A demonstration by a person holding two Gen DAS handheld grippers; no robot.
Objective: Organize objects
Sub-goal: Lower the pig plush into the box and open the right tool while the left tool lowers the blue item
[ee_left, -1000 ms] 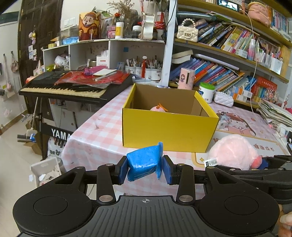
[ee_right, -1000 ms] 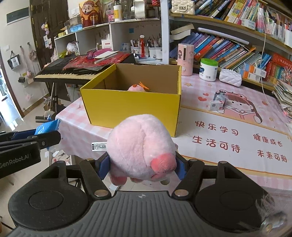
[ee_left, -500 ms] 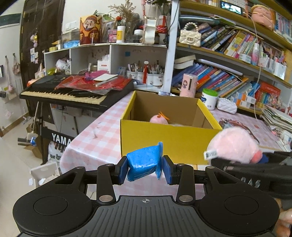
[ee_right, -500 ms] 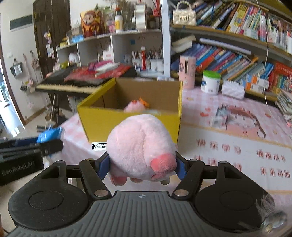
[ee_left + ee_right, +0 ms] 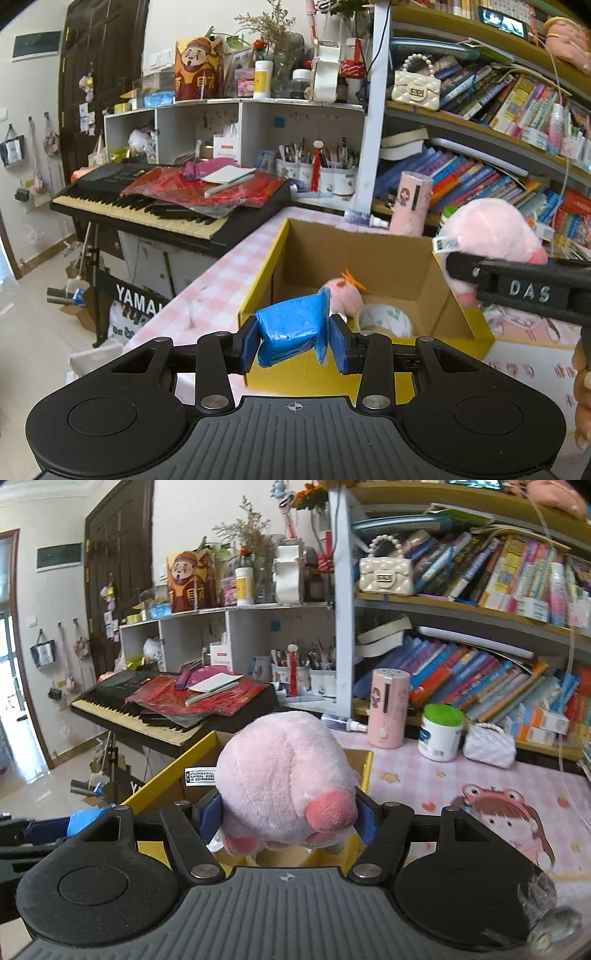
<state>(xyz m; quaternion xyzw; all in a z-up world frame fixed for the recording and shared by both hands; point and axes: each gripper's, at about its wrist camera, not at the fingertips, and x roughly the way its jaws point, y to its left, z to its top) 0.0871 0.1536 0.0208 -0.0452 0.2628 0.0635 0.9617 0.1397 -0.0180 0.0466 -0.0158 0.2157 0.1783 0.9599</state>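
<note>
My left gripper (image 5: 293,341) is shut on a blue packet (image 5: 291,330) and holds it above the near wall of the open yellow cardboard box (image 5: 325,376). My right gripper (image 5: 288,818) is shut on a pink plush toy (image 5: 286,781) and holds it over the box's right side; the toy also shows in the left wrist view (image 5: 487,230). Inside the box lie a small pink toy with an orange tuft (image 5: 343,293) and a roll of tape (image 5: 386,319). In the right wrist view the plush hides most of the box (image 5: 364,766).
The box stands on a pink checked tablecloth (image 5: 225,277). A keyboard (image 5: 147,210) with red papers stands at the left. A pink canister (image 5: 389,707), a white jar with a green lid (image 5: 441,733) and a white purse (image 5: 489,744) stand by the bookshelves (image 5: 480,672).
Both grippers have risen and moved forward to the box, still holding their objects. The pink plush went from beside the box's front to above its right side.
</note>
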